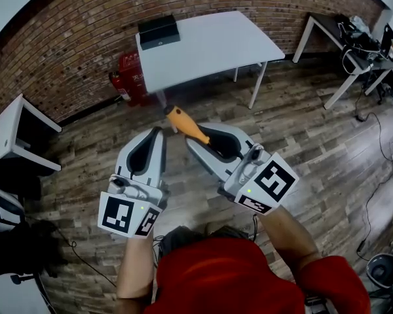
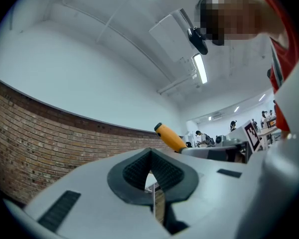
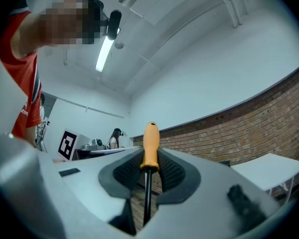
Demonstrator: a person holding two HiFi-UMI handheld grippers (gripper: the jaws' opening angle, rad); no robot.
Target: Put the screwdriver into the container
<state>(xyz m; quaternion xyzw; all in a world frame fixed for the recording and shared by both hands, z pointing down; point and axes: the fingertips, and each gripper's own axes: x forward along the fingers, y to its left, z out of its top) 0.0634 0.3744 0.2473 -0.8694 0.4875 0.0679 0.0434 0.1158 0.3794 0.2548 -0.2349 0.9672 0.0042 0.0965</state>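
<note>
Right gripper view: screwdriver (image 3: 150, 144) between tongs (image 3: 149, 154)

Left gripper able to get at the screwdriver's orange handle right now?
Probably yes: the screwdriver handle sticks out free past the right gripper, beside the left gripper, nothing between. Left jaws are shut, so they'd need opening.

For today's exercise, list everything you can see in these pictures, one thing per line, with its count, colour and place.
screwdriver: one, orange handle, clamped in the right gripper
table: one, white, by the brick wall
black box: one, black, on the table's left corner
fire extinguisher: at least one, red, on the floor beside the table
brick wall: one, red-brown, behind the table
floor: one, wood planks, underfoot
left gripper: one, white, jaws together, empty
right gripper: one, white, closed on the screwdriver
shirt: one, red, bottom edge
</note>
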